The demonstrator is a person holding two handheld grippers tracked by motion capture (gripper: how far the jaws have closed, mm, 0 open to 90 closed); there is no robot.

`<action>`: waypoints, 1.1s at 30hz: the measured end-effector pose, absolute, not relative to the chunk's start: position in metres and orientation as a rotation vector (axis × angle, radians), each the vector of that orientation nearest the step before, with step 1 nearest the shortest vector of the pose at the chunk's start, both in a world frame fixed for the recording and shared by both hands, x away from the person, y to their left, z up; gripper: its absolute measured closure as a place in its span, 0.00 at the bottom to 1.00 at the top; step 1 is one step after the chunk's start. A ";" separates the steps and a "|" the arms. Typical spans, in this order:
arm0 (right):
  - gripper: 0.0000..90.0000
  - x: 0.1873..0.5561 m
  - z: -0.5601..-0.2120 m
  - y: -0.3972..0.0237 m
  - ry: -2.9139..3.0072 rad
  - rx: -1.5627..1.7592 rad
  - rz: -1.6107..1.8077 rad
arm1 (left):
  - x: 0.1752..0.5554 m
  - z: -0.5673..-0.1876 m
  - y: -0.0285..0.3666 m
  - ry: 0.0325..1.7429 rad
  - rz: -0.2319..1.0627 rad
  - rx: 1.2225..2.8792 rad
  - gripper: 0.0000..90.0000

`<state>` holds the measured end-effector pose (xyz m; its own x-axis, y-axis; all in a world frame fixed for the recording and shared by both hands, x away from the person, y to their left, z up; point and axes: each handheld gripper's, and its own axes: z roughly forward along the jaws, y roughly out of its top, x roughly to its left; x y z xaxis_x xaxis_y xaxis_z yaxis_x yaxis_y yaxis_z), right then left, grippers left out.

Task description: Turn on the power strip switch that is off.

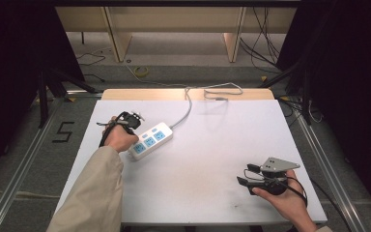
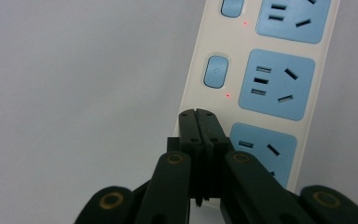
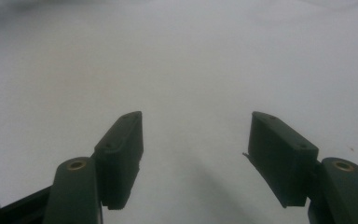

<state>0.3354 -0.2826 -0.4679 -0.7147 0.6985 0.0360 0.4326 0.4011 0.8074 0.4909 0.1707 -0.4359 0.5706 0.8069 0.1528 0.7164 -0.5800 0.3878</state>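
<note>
High view is showing a white power strip [image 1: 150, 140] lying slantwise on the white desk [image 1: 207, 145], toward the desk's left side and well in from every edge. Its grey cord [image 1: 187, 104] is running from the strip's far end over the desk's back edge. The left gripper [image 1: 134, 126] is sitting at the strip's left flank, toward its near end, held by a hand in a beige sleeve [image 1: 94, 193]. In the left gripper view its jaws are pressed together with nothing between them, their tips sitting over the strip's [image 2: 261, 70] pale edge beside the nearest blue socket [image 2: 263, 151]; whether they are touching it cannot be told. A blue switch [image 2: 216, 72] is lying just beyond the tips, with a small red light beside it.

The right gripper [image 1: 245, 175] is resting well apart from the strip, near the desk's front right corner. In the right gripper view its jaws are standing wide, holding nothing, over bare desk [image 3: 182, 70]. Open desk is lying between the strip and this gripper.
</note>
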 end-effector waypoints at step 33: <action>0.40 0.335 -0.468 -0.283 2.356 0.982 1.215 | 0.492 -0.437 0.177 1.281 0.453 2.561 1.00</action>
<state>0.3353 -0.2829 -0.4679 -0.7154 0.6979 0.0332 0.4318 0.4042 0.8064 0.4925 0.1771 -0.4367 0.5670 0.8068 0.1660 0.7318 -0.5860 0.3479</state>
